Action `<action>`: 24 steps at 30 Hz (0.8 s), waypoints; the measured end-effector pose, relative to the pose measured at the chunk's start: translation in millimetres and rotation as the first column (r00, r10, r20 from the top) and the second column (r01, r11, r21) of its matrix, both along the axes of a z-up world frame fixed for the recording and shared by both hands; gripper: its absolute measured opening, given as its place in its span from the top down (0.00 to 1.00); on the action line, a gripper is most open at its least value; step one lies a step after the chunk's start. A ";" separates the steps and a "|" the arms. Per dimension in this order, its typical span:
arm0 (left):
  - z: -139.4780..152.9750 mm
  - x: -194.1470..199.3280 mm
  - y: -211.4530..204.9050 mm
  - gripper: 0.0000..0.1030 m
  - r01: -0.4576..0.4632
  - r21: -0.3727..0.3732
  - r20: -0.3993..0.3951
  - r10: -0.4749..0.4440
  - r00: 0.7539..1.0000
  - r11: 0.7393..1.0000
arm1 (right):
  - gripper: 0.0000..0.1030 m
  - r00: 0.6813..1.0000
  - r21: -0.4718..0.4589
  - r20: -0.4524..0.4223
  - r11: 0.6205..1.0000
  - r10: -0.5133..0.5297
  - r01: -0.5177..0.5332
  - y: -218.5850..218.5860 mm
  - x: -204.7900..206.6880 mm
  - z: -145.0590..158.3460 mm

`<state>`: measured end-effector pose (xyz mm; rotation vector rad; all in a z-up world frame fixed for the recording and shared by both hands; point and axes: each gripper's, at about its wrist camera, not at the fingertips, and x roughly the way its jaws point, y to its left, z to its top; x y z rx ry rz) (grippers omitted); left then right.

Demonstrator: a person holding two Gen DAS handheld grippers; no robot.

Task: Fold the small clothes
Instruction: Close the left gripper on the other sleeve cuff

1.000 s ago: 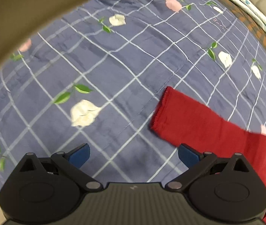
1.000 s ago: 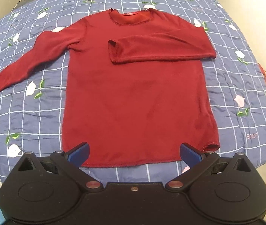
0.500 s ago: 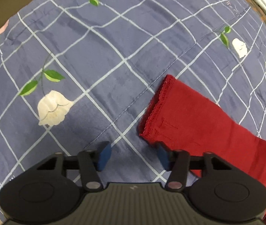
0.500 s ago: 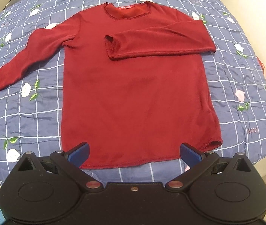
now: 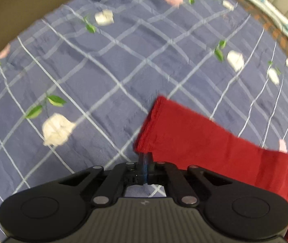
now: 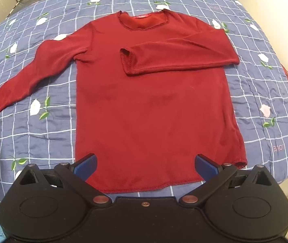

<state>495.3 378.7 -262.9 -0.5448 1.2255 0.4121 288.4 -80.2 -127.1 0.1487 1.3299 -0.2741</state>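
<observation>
Red sweater point(image 6: 154, 105) lies flat, front up, on blue checked quilt point(image 6: 265, 85) w/ flower print. Neck points away from right cam, hem nearest it.

Sleeves: one sleeve point(image 6: 176, 57) already folded across chest, cuff ending near mid-chest. Other sleeve point(image 6: 34, 77) stretched out to the side on quilt, cuff near quilt edge at far left of right view.

Left gripper point(image 5: 145, 163): clenched, blue pads pressed together w/ a near corner of that outstretched cuff point(image 5: 150, 125) in the pinch. Cuff edge looks slightly raised off quilt, but frame is blurred, can't be sure how much cloth is caught.

Right gripper point(image 6: 145, 166): released, pads wide apart, holding nothing, hovering over hem point(image 6: 154, 187). Not touching fabric as far as I can tell.

Step in hand: 2nd sleeve fold, grab stage done by the look of it.

Next move calls for: lift cuff just clear of quilt, carry it across body toward opposite side, lay it over/below the first sleeve so it sits flat. Keep pull gentle or body will drag and wrinkle. Right gripper could pin the hem or wait for the bottom-up fold.
</observation>
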 end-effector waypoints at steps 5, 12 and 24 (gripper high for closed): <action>26.1 -9.0 2.8 1.00 -0.047 0.033 0.118 0.043 0.992 0.998 | 0.01 0.999 0.016 0.018 0.999 0.030 -0.030 0.6 3.7 -2.0; 5.4 -11.5 3.1 0.73 -0.040 -0.036 0.081 0.043 0.996 0.999 | 0.01 0.999 0.011 0.025 0.999 0.034 -0.034 -12.8 -12.3 -1.1; -41.9 0.9 5.6 0.57 -0.046 -0.041 0.030 0.047 0.998 0.998 | 0.01 0.998 0.007 -0.063 1.000 0.006 -0.006 -13.4 -27.2 -19.4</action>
